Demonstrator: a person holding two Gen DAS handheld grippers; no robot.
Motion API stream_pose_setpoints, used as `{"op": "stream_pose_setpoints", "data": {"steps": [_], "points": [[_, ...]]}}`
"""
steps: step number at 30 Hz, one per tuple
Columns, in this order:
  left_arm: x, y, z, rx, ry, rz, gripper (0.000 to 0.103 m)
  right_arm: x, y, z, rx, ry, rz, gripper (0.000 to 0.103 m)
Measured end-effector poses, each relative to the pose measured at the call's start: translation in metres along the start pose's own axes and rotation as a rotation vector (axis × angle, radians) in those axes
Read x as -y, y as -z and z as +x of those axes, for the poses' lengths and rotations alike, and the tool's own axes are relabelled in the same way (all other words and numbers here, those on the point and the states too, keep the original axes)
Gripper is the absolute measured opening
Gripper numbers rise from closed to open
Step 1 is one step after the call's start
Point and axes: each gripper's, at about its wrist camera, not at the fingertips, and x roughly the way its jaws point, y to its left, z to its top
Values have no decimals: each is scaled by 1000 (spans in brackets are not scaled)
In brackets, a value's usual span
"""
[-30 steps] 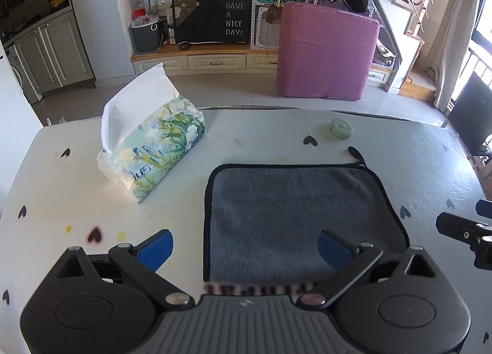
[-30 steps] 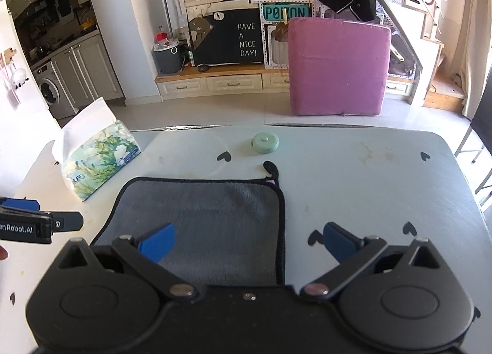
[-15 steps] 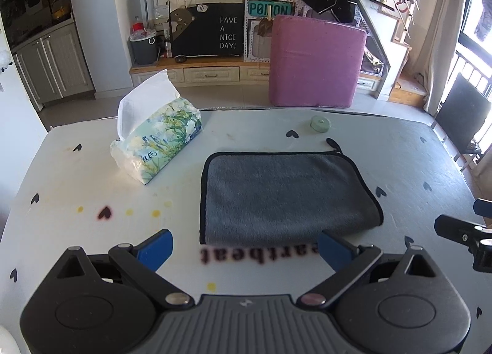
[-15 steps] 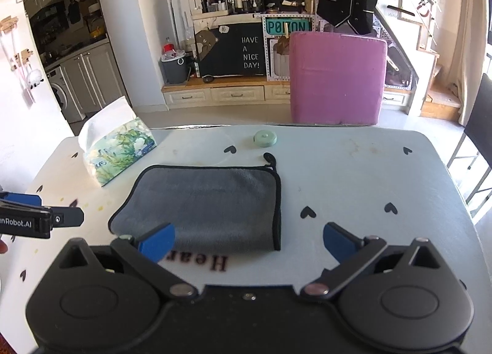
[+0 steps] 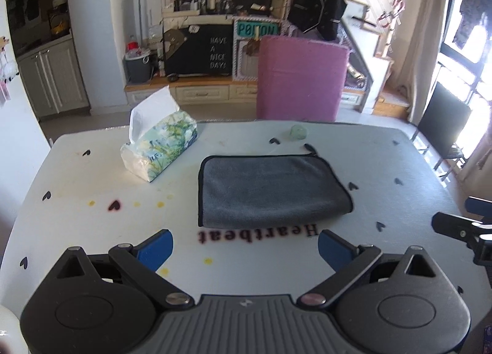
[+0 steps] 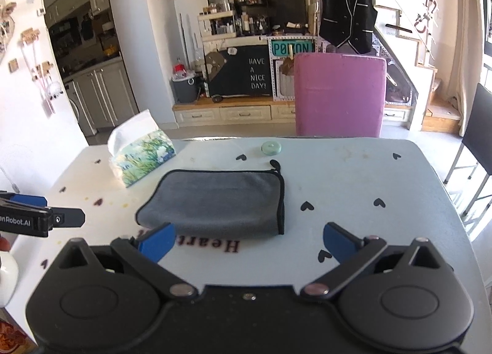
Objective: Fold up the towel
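Note:
A grey towel (image 5: 270,191) with black edging lies folded flat on the white table, its fold toward me; it also shows in the right wrist view (image 6: 221,200). A black loop tag (image 6: 274,164) sticks out at its far right corner. My left gripper (image 5: 244,246) is open and empty, held above the table short of the towel's near edge. My right gripper (image 6: 247,241) is open and empty, also short of the near edge. Each gripper shows at the edge of the other's view: the right one (image 5: 461,228) and the left one (image 6: 40,215).
A tissue pack (image 5: 160,145) lies to the left of the towel. A small green round object (image 5: 298,132) sits behind the towel. The table (image 5: 384,154) carries black heart marks and the printed word "Heartbeat" (image 5: 258,232). A pink chair back (image 5: 299,77) stands past the far edge.
Both grippers have pulled back toward me and risen away from the towel. The towel now lies wholly in front of the fingers, and the printed word on the table shows.

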Motion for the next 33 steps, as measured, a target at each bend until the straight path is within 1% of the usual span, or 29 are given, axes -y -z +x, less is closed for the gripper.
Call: {"op": "stream_pose_setpoints", "data": {"steps": [8, 17, 21, 28, 33], "points": [[7, 16, -46, 55, 42, -1, 100, -5, 11, -44, 54, -29, 8, 103], [6, 43, -84, 92, 68, 23, 100, -7, 27, -88, 87, -67, 14, 103], [2, 54, -100, 104, 80, 22, 100, -9, 32, -106, 109, -70, 4, 103], [-2, 73, -131, 120, 72, 35, 100, -14, 46, -133, 113, -83, -4, 103], [-2, 93, -148, 126, 88, 58, 100, -17, 57, -154, 119, -100, -8, 103]]}}
